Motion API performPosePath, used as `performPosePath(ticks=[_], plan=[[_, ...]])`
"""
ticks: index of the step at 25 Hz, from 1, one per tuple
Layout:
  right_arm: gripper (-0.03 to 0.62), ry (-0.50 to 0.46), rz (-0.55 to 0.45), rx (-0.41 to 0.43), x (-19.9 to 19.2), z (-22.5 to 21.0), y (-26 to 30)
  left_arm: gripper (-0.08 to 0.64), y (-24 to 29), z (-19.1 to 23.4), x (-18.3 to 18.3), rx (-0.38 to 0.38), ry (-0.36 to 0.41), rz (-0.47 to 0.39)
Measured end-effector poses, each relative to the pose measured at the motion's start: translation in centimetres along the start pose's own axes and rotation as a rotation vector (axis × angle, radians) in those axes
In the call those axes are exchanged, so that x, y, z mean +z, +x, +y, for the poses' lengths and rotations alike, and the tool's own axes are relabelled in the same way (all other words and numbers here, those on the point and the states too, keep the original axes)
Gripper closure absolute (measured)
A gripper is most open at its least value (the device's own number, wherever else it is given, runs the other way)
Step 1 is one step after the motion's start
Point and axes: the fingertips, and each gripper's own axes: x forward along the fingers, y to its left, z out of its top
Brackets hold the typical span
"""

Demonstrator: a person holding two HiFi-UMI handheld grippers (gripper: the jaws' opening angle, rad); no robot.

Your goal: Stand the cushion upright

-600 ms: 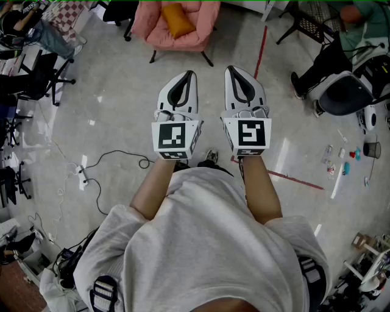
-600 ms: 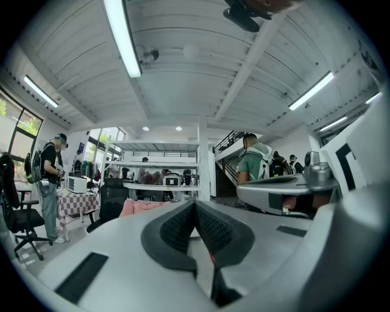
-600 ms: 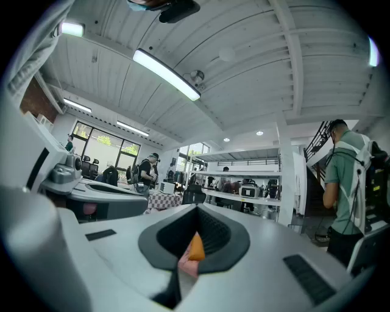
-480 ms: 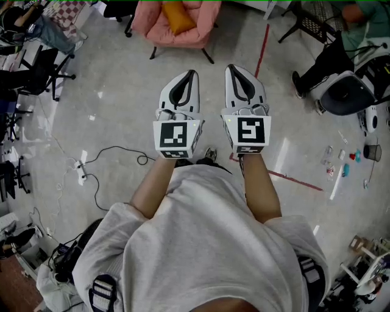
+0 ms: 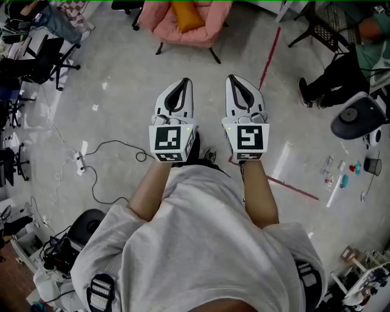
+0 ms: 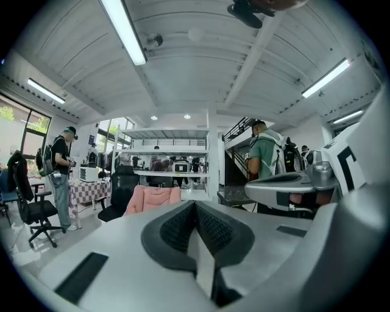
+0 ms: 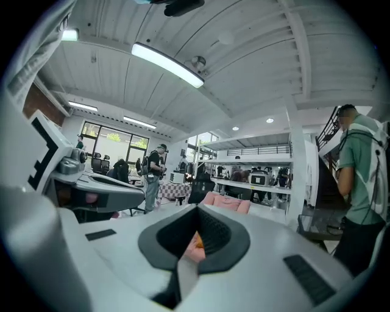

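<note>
An orange cushion [image 5: 187,13] lies tilted in the seat of a pink armchair [image 5: 207,33] at the top of the head view, across open floor from me. My left gripper [image 5: 183,84] and right gripper [image 5: 234,80] are held side by side at chest height, pointing toward the chair, both shut with nothing between the jaws. In the left gripper view the left gripper [image 6: 195,206] shows its pads pressed together, with the armchair [image 6: 152,198] far beyond. Through the loop of the shut right gripper [image 7: 196,210] I see a bit of the orange cushion [image 7: 199,242].
A black cable [image 5: 116,149] and a power strip [image 5: 79,163] lie on the floor at left. A red tape line [image 5: 268,52] runs toward the chair. Office chairs [image 5: 42,61] stand at far left. A seated person [image 5: 341,67] and a grey chair [image 5: 359,119] are at right.
The head view has shifted: the armchair sits a little further right and closer to the top edge. Both grippers stay side by side and shut.
</note>
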Motion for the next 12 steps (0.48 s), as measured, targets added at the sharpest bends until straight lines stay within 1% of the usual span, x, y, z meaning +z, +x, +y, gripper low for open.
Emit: performPosePath(ticks=[4, 8, 12], plan=[[0.584, -0.019, 0.035, 0.046, -0.6, 0.4, 2.6, 0.546, 2.0, 1.6, -0.8, 0.005, -0.012, 0.023], [0.584, -0.047, 0.056, 0.078, -1.1, -0.1, 6.0, 0.546, 4.6, 3.2, -1.1, 0.015, -0.026, 0.023], [0.584, -0.064, 0.082, 0.114, -1.2, 0.4, 10.9, 0.546, 7.5, 7.0, -1.9, 0.03, -0.061, 0.045]])
